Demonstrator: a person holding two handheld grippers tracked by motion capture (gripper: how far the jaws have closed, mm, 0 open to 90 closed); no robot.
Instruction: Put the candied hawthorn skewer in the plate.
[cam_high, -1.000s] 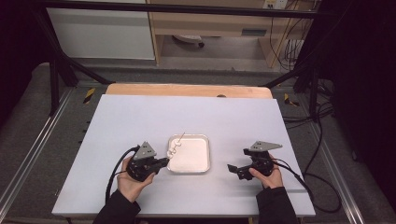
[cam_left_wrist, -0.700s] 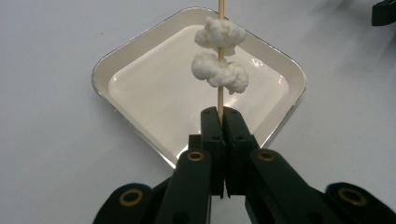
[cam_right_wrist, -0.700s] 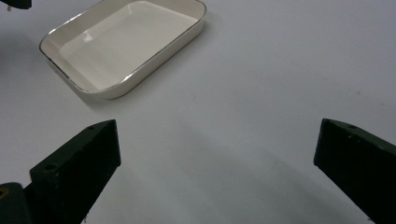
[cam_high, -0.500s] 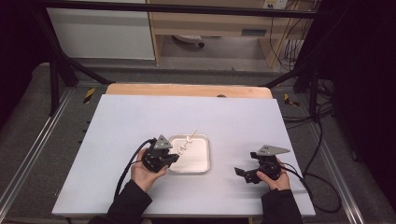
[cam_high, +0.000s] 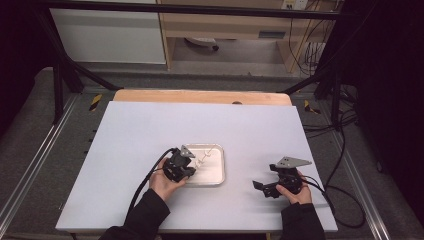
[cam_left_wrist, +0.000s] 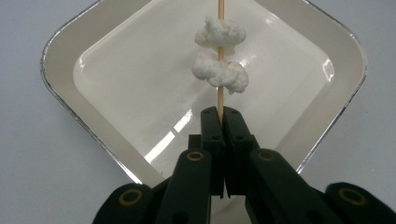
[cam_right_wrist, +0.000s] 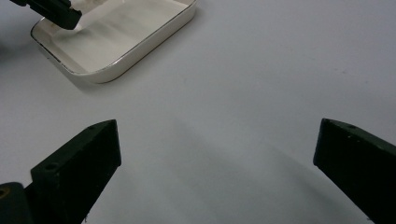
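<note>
Pinching a skewer (cam_left_wrist: 220, 56) over the tray (cam_left_wrist: 60, 60), left tongs (cam_left_wrist: 223, 116); right tongs (cam_right_wrist: 215, 154) apparently empty, agape.

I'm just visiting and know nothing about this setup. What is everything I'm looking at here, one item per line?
Table: one, white top with a wooden strip along the far edge, centre of the high view.
Tray: one, cream-white with a thin dark rim, near the middle of the table toward the person.
Skewer: one, thin pale wood, held over the tray.
Fluffy lumps: two, white, threaded on the skewer one after the other.
Cables: several, black, on the floor right of the table.
Left gripper: one, black, jaws closed on the skewer's near end, over the tray's near-left part.
Right gripper: one, black, jaws wide apart over bare table right of the tray.
Hands: two, each holding one gripper, dark sleeves.
</note>
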